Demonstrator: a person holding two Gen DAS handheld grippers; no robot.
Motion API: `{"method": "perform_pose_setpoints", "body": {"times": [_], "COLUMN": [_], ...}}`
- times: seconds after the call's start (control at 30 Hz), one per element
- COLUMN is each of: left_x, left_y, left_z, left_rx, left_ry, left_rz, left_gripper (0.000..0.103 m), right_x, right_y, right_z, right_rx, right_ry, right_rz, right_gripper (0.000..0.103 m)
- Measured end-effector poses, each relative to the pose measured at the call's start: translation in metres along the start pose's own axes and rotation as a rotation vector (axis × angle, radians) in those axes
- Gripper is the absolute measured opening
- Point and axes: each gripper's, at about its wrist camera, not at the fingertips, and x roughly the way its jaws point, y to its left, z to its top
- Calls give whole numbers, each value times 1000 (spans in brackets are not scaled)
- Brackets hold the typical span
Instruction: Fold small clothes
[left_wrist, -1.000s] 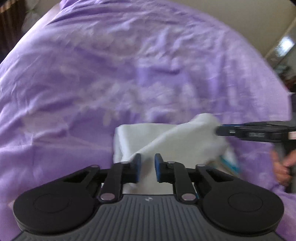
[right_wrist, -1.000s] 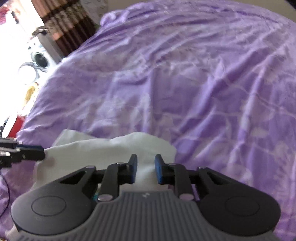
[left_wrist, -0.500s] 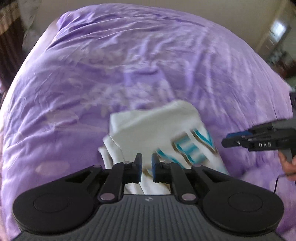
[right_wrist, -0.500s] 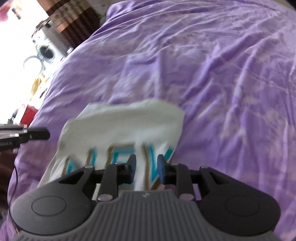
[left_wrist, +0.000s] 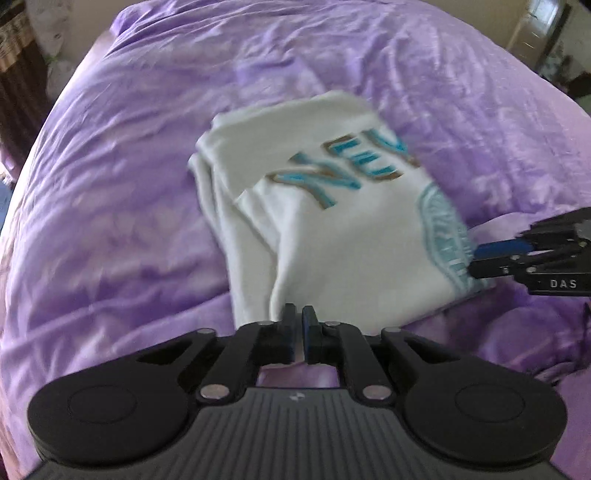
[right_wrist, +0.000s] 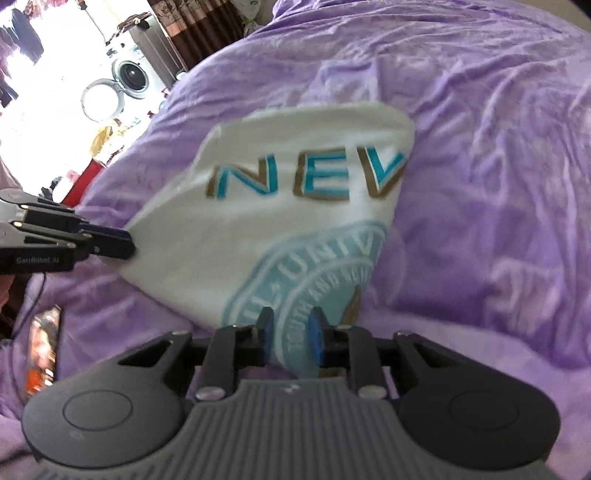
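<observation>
A white T-shirt (left_wrist: 343, 206) with teal "NEV" lettering and a pale blue round seal lies folded on the purple bedspread (left_wrist: 110, 206). My left gripper (left_wrist: 299, 325) is shut on the shirt's near hem corner. My right gripper (right_wrist: 291, 332) is shut on the other near corner, with the seal-printed fabric (right_wrist: 306, 280) between its pads. Both hold the near edge lifted, so the shirt (right_wrist: 295, 206) stretches between them. The right gripper shows at the right in the left wrist view (left_wrist: 476, 260); the left gripper shows at the left in the right wrist view (right_wrist: 129, 243).
The wrinkled purple bedspread (right_wrist: 498, 184) covers the whole bed. A dark phone-like object (right_wrist: 42, 350) lies on the bed at the left near edge. Beyond the bed's left side stand a washing machine (right_wrist: 131, 75), curtains (right_wrist: 195, 26) and clutter.
Both grippers have pulled back with the shirt's near edge. The folded white layer has turned over, so the printed side with the lettering and the seal now faces up. The left jaws have closed further.
</observation>
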Motion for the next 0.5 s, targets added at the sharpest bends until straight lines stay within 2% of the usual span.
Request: {"method": "perform_pose_setpoints", "body": {"times": [0.1, 0.33, 0.5], "left_x": [17, 44, 26], "left_y": [10, 16, 3], "left_z": [-12, -33, -22], "left_rx": [-72, -139, -86], "left_ry": [2, -12, -11], "left_rz": [0, 15, 49], "left_gripper": [7, 6, 6], "right_x": [16, 59, 58], "right_y": [1, 4, 0], "right_z": [-16, -42, -43], "right_rx": [-4, -23, -5], "right_ry": [-4, -14, -30], "right_rz": [-19, -73, -71], "right_gripper": [13, 10, 7]}}
